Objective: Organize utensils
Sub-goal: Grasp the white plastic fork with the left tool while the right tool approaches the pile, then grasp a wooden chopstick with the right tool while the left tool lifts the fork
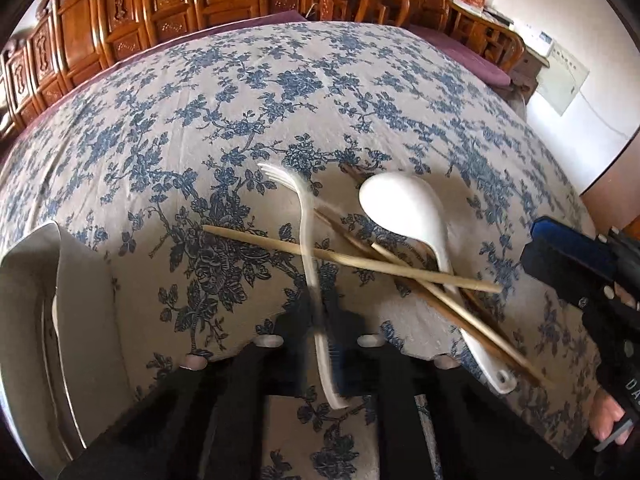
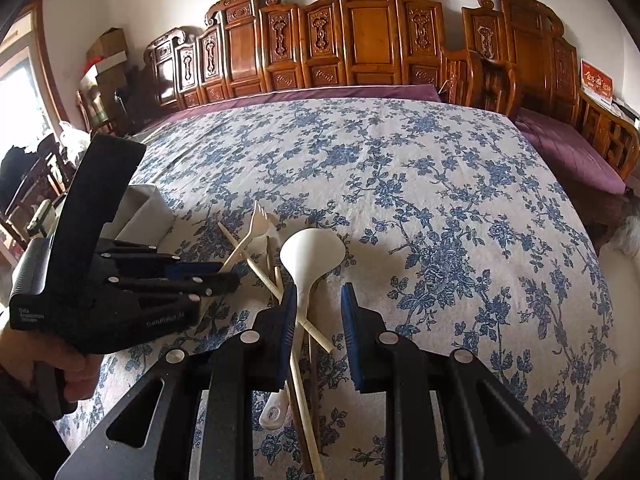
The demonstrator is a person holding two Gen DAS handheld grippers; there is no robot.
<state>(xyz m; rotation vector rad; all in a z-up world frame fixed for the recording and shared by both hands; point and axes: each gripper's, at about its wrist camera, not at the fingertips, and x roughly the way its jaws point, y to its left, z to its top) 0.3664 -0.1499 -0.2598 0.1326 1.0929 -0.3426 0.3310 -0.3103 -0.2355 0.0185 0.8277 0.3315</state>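
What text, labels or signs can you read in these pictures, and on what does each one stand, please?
"DA": white letters on the body of the right gripper, left wrist view; rest cut off.
Left gripper: white print on its side, too blurred.
Red plaque: gold characters, too small.
Wall sheet: print too small.

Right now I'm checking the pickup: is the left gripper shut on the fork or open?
Shut on the fork: the left gripper has its fingers closed around the white handle.

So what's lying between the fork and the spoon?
Crossed chopsticks lie between the fork and the spoon; both wrist views show it.
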